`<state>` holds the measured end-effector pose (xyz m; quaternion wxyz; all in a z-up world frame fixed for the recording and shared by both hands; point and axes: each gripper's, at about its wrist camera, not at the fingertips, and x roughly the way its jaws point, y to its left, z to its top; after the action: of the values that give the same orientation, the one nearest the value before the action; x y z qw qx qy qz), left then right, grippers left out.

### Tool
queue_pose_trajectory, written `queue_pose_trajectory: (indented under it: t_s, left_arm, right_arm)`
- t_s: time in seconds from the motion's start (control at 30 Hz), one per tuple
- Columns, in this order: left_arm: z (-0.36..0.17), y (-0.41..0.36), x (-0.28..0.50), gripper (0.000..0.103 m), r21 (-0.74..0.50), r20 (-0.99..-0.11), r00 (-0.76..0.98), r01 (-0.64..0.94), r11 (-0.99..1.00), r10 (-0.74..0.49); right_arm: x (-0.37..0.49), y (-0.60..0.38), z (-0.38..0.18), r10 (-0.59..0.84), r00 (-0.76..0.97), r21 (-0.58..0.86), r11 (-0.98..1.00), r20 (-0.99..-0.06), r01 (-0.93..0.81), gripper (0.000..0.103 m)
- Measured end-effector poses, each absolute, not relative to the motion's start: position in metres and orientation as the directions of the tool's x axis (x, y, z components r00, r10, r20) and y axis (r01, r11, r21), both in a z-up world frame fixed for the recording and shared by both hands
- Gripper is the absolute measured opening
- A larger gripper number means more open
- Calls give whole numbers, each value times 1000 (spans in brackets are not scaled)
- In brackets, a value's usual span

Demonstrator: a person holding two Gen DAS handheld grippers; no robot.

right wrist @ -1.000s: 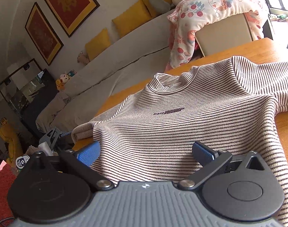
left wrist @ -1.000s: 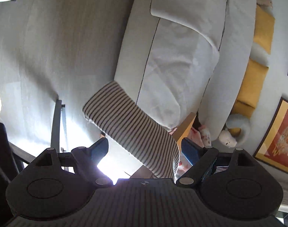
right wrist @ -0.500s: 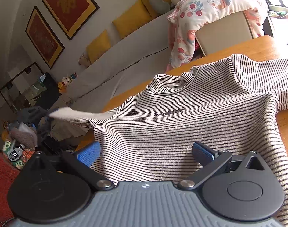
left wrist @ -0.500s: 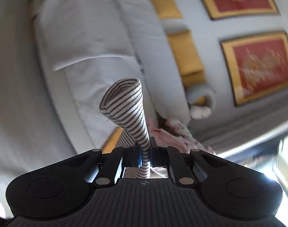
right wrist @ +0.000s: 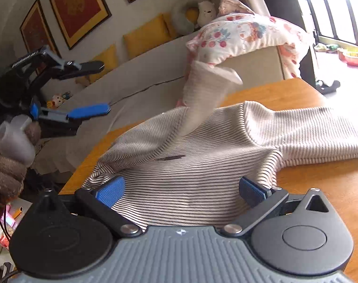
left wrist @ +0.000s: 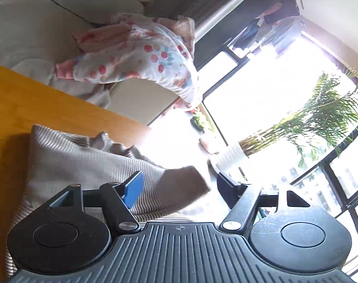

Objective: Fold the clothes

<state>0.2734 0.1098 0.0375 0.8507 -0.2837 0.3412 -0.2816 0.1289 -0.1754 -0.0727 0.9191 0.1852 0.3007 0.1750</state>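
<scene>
A striped long-sleeve shirt (right wrist: 197,165) lies front up on the wooden table (right wrist: 320,186). Its left sleeve (right wrist: 205,94) is in mid-air, blurred, flying over the shirt body with nothing holding it. My right gripper (right wrist: 181,188) is open and empty, low over the shirt's hem. My left gripper (left wrist: 181,181) is open; in the right wrist view it (right wrist: 91,89) hangs off the table's left side, apart from the sleeve. The left wrist view shows the shirt (left wrist: 73,165) and the blurred sleeve end (left wrist: 183,186) between its open fingers.
A grey sofa (right wrist: 141,77) with yellow cushions stands behind the table. A chair with a floral blanket (right wrist: 245,33) is at the table's far edge. Bare table lies right of the shirt. Bright windows (left wrist: 273,94) and a plant are to the right.
My left gripper closed on the left sleeve, swung it up toward the shirt, and has now opened. The sleeve is loose in the air over the shirt. My right gripper has barely moved.
</scene>
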Motion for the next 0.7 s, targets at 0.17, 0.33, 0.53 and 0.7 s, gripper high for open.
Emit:
queue_pose_trajectory:
  t_s: [0.17, 0.33, 0.53, 0.7]
  left_arm:
    - [-15, 107, 238, 93, -424, -517, 692, 303, 853, -504]
    - [-41, 114, 197, 95, -307, -519, 745, 295, 905, -419]
    - [-31, 119, 157, 97, -156, -530, 798, 241, 958, -287]
    - [-31, 142, 138, 99, -147, -605, 763, 175, 974, -228]
  right_arm:
    - [132, -190, -81, 468, 736, 533, 828, -489, -172, 103]
    - [142, -185, -81, 494, 708, 545, 819, -505, -183, 103]
    - [167, -178, -84, 522, 701, 547, 808, -486, -222, 103]
    - [192, -172, -82, 519, 689, 501, 827, -505, -256, 103]
